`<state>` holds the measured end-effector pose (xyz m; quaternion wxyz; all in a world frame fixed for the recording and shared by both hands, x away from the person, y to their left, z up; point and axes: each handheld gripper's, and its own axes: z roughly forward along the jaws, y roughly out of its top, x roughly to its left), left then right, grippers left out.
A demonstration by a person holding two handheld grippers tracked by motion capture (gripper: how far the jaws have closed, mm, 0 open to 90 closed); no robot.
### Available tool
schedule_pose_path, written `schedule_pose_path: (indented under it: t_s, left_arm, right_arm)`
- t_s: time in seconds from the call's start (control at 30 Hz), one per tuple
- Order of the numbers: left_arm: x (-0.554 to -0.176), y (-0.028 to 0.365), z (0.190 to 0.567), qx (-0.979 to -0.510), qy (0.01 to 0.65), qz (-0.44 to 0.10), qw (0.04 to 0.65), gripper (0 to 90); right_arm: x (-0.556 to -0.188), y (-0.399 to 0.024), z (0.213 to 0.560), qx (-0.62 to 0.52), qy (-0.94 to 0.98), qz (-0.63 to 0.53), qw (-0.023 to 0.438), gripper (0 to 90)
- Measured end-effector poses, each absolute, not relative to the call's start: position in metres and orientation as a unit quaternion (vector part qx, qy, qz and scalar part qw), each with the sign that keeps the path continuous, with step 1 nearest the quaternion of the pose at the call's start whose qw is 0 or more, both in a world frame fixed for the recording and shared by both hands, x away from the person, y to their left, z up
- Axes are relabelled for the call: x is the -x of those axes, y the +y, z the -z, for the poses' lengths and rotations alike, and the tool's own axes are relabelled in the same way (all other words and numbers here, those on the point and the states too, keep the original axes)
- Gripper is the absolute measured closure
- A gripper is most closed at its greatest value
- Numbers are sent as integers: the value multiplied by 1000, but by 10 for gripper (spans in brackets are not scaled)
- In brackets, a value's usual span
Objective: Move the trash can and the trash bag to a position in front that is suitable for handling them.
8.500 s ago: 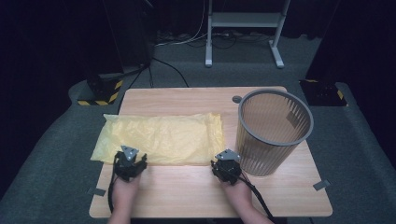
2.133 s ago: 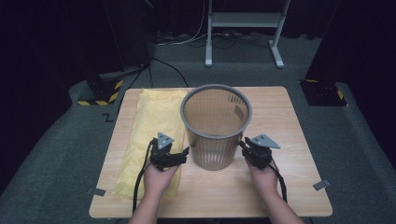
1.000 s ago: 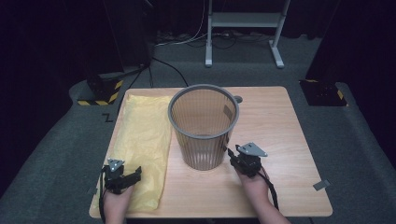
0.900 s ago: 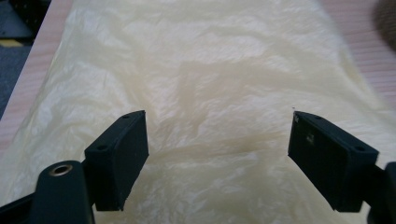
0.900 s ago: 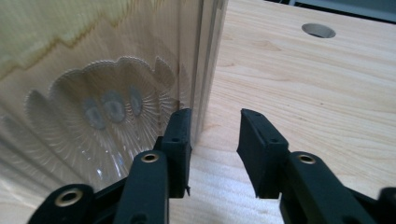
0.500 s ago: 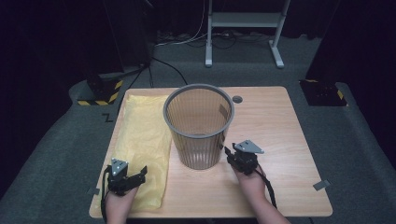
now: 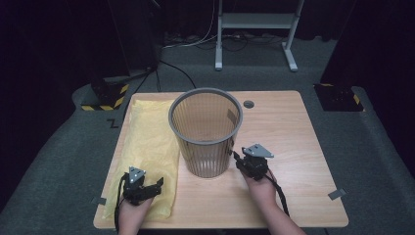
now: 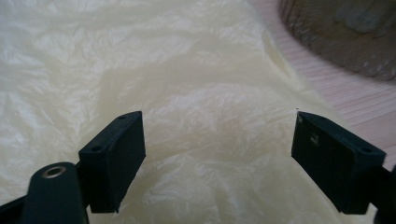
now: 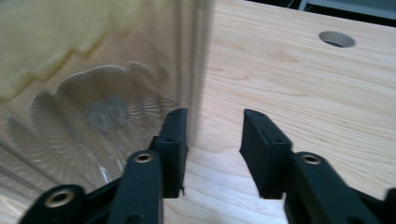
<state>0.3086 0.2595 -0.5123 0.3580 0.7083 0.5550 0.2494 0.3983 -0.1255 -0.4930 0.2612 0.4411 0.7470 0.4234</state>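
A grey mesh wastebasket stands upright near the middle of your wooden counter, its open mouth up, with a flat yellow plastic bag lying just beside it on its left and running from the far edge of the counter toward you. Your right tool sits at the basket's lower right side, close against its wall; in the right gripper view the ribbed wall stands just left of the left jaw, the jaws have just been opening, and only bare wood shows in the gap between them, so this tool is released. Your left tool rests over the near end of the bag, well apart from the basket, its jaws pointing right. In the left gripper view the crinkled yellow film spreads beneath and beyond the two black pads, which stand wide apart with nothing pinched between them; the basket's base shows blurred at the upper right. A round cable hole lies in the counter behind the basket, and two small tabs of tape mark the grey floor at the counter's near corners.
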Motion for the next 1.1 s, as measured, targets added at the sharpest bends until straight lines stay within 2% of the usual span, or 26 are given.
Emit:
schedule_pose_path:
  t_s: [0.07, 0.17, 0.27, 0.43, 0.5, 0.63, 0.73, 0.8, 1.0, 1.1]
  left_arm:
    - [-303, 263, 499, -700, 551, -266, 369, 179]
    - [-300, 274, 491, -701, 552, -286, 350, 188]
    - [-305, 281, 504, -716, 562, -261, 321, 153]
    - [-311, 282, 523, -729, 564, -250, 297, 146]
    - [-312, 284, 526, -724, 569, -246, 302, 146]
    - [-311, 285, 528, -721, 572, -243, 305, 141]
    - [-311, 284, 528, -721, 572, -242, 307, 124]
    - [-311, 283, 529, -719, 574, -245, 308, 120]
    - [-310, 283, 529, -720, 573, -245, 306, 115]
    - [-311, 283, 529, -719, 574, -244, 307, 111]
  right_arm:
    - [-399, -139, 491, -457, 743, -418, 254, 568]
    - [-402, -166, 490, -485, 746, -392, 233, 496]
    - [-405, -194, 496, -517, 755, -344, 211, 411]
    - [-408, -210, 502, -534, 769, -295, 192, 404]
    - [-411, -213, 503, -550, 772, -270, 169, 360]
    - [-419, -215, 497, -573, 775, -233, 130, 354]
    - [-427, -207, 494, -569, 794, -180, 120, 281]
    - [-437, -200, 491, -576, 801, -134, 93, 237]
    - [-451, -187, 489, -590, 803, -64, 57, 215]
    - [-454, -184, 488, -596, 800, -48, 48, 231]
